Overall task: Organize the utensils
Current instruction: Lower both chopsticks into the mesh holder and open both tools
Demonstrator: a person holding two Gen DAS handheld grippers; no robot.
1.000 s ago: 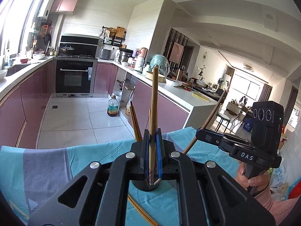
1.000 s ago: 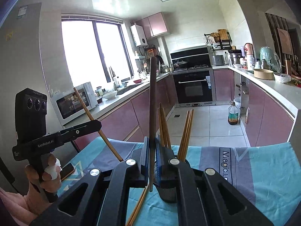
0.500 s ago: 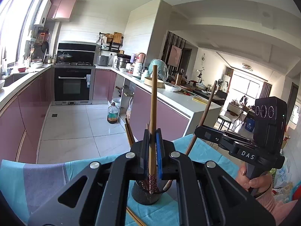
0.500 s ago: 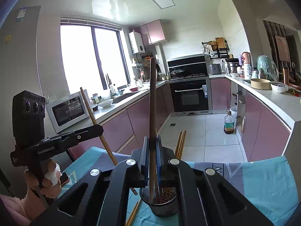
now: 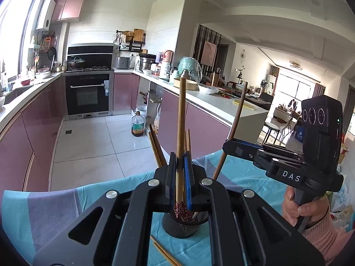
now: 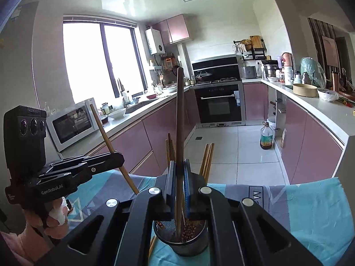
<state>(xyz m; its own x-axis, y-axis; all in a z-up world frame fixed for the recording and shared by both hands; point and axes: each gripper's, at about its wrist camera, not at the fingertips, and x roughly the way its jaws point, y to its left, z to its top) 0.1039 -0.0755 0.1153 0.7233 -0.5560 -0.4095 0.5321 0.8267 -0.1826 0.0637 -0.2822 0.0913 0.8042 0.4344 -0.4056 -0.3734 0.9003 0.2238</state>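
Both pairs of jaws are clamped, each on a single chopstick held nearly upright over a black mesh holder [image 5: 185,223] that stands on a counter covered by a turquoise and grey cloth [image 5: 55,208]. In the left wrist view, the left gripper [image 5: 180,177] pinches a light brown chopstick [image 5: 181,119] low on its shaft; its patterned red end reaches down to the holder's mouth. Several more chopsticks [image 5: 156,146] lean out of the holder just left of the jaws, and two loose chopsticks [image 5: 164,252] lie flat on the cloth in front of the holder. Further right in that view, the right gripper [image 5: 226,147] comes in from the side, carried by the person's right hand [image 5: 299,210] in a pink sleeve, with a darker brown chopstick [image 5: 236,124] slanting up from its tip. In the right wrist view, going from the left, the left hand [image 6: 53,219] holds the left gripper [image 6: 119,158], from which the light chopstick [image 6: 101,130] tilts up and to the left. At the middle, the right gripper [image 6: 179,181] grips the dark chopstick [image 6: 179,115], whose lower end is down inside the mesh holder [image 6: 180,241] among patterned chopstick ends. Other chopsticks [image 6: 207,159] stand in the holder beside it, leaning right. A kitchen with mauve cabinets [image 6: 142,137] lies beyond the counter's edge.
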